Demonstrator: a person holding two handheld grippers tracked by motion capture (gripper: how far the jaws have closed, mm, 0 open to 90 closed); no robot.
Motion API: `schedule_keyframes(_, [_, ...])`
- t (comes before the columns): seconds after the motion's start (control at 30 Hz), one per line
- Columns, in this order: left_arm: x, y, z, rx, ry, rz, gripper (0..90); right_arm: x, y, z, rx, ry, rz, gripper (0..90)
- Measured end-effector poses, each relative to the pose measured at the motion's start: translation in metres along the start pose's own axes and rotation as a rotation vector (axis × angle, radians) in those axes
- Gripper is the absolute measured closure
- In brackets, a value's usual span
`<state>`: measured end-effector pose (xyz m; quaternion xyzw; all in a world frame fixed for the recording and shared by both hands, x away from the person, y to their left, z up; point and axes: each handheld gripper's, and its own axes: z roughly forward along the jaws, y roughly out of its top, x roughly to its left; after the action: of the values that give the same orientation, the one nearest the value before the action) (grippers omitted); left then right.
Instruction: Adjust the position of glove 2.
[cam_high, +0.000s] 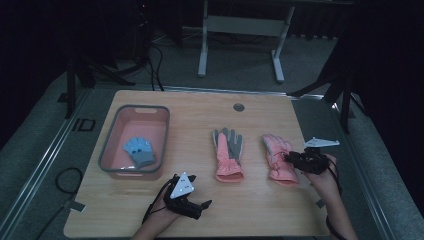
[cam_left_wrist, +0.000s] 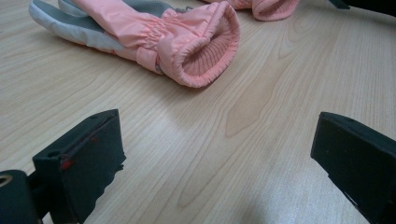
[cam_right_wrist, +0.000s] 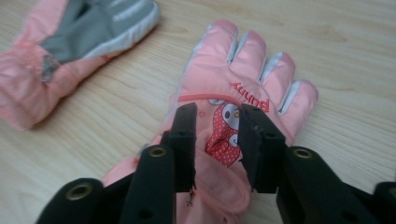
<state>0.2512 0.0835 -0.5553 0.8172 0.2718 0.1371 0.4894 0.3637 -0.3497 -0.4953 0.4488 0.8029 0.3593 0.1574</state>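
pink padded glove with a red polka-dot cartoon print and red lettering (cam_right_wrist: 243, 100) between the black jaws, pink glove with a grey palm (cam_right_wrist: 70, 42) beyond them, light blue knit glove with a grey cuff (cam_high: 140, 151), pink plastic basket with a grey rim (cam_high: 112, 131)

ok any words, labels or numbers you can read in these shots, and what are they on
"Bunny": red letters on the back of the pink glove under the right gripper, seen upside down in the right gripper view, above a red spotted cartoon figure.
"ID": dark letters on the grey floor strip left of the table in the high view; the reading is uncertain.
Nothing readable on the other pink glove, the blue glove or the basket.
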Motion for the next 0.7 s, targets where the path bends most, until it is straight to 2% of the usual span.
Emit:
schedule_keyframes(0.07, [0.000,0.000,-0.001,-0.004,0.001,-0.002,2.7,-0.001,-0.001,0.009,-0.001,-0.007,0.002,55.5])
schedule_keyframes(0.23, [0.001,0.000,-0.002,-0.006,0.004,-0.005,2.7,-0.006,-0.009,0.030,0.049,-0.043,0.021,51.4])
schedule_keyframes(0.3, [0.001,0.000,-0.002,-0.008,0.004,-0.007,2.7,-0.010,-0.013,0.038,0.071,-0.024,0.055,55.2])
schedule_keyframes(0.33, [0.001,0.000,-0.002,-0.008,0.004,-0.008,2.7,-0.011,-0.014,0.039,0.062,-0.012,0.069,57.9])
schedule_keyframes(0.37, [0.001,0.000,-0.002,-0.007,0.003,-0.007,2.7,-0.012,-0.014,0.040,0.062,0.001,0.090,63.6])
schedule_keyframes(0.43, [0.001,0.000,-0.001,-0.005,0.002,-0.009,2.7,-0.012,-0.014,0.041,0.062,0.028,0.091,75.3])
schedule_keyframes(0.5, [0.002,0.000,0.000,-0.003,0.001,-0.012,2.7,-0.010,-0.015,0.041,0.058,0.023,0.108,80.8])
schedule_keyframes(0.7, [0.001,0.000,0.000,0.000,0.005,-0.011,2.7,-0.006,-0.017,0.033,0.005,-0.010,0.152,86.9])
